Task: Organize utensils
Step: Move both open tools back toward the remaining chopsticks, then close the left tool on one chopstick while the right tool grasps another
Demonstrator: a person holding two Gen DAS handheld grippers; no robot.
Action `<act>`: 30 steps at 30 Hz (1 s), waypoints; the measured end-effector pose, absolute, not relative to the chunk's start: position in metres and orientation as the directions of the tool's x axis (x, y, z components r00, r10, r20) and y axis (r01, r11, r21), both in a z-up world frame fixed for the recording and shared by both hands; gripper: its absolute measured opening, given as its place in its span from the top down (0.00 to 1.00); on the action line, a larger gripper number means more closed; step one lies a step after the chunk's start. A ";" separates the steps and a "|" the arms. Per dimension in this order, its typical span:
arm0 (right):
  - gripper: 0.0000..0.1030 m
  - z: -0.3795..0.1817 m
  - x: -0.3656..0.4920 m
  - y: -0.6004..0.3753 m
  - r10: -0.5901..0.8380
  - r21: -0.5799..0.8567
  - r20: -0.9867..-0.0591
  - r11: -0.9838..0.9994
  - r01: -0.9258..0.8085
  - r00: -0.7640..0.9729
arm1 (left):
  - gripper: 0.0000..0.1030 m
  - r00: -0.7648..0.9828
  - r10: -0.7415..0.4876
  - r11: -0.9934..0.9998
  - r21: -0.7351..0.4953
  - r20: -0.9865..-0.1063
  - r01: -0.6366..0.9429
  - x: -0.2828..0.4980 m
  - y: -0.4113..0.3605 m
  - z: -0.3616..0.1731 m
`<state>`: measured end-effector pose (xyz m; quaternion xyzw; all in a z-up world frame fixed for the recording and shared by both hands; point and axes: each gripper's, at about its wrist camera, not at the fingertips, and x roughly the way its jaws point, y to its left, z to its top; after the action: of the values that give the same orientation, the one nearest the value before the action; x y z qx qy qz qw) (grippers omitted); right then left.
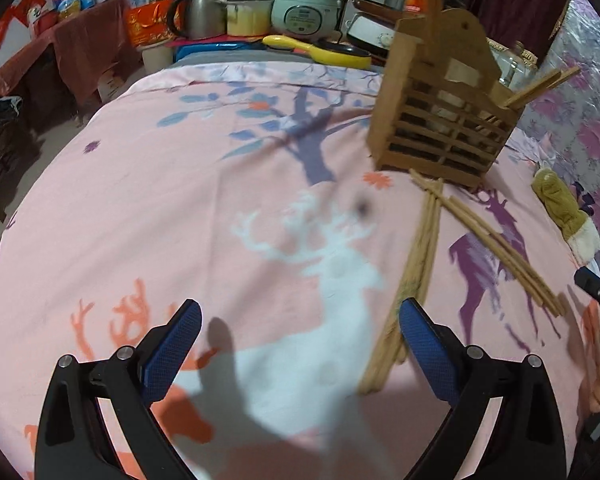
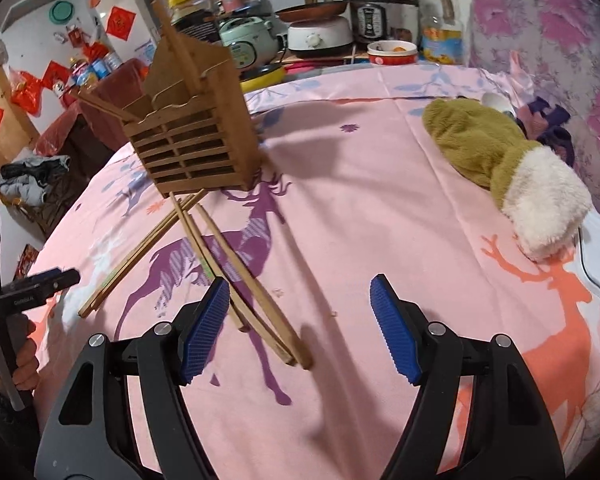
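A slatted wooden utensil holder (image 1: 440,120) (image 2: 192,132) stands on the pink deer-print cloth (image 1: 180,200), with a few chopsticks (image 1: 540,86) leaning out of it. Several loose chopsticks lie in front of it in two crossed bundles (image 1: 416,260) (image 1: 500,252). My left gripper (image 1: 300,304) hangs open over bare cloth, and the nearer bundle runs past its right finger (image 1: 424,344). My right gripper (image 2: 300,280) is open too. The ends of one bundle (image 2: 260,300) lie on the cloth between its jaws, close to the left finger (image 2: 204,328). No pad presses on them.
An olive and white plush mitten (image 2: 500,168) (image 1: 560,208) lies on the right of the cloth. Beyond the far edge stand a rice cooker (image 1: 304,8), a kettle (image 1: 200,12) and a yellow pan (image 1: 320,50). A flowered wall covering (image 2: 560,40) bounds the right side.
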<state>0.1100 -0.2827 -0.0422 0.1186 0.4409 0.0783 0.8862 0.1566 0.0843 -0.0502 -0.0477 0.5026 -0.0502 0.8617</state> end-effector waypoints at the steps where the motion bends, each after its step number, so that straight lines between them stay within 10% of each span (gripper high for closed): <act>1: 0.31 -0.043 0.109 -0.283 0.247 0.286 -0.764 0.958 -0.030 0.596 | 0.06 0.487 -0.137 0.990 -0.135 -0.863 0.040 0.155 0.088 -0.050; 30: 0.31 -0.050 0.112 -0.272 0.261 0.286 -0.781 0.957 -0.047 0.568 | 0.13 0.441 -0.074 0.993 -0.026 -0.894 0.113 0.150 0.068 -0.068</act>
<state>0.1116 -0.2721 -0.0495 0.1172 0.4563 0.0875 0.8777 0.1497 0.0682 -0.0684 0.0186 0.5256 -0.0550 0.8488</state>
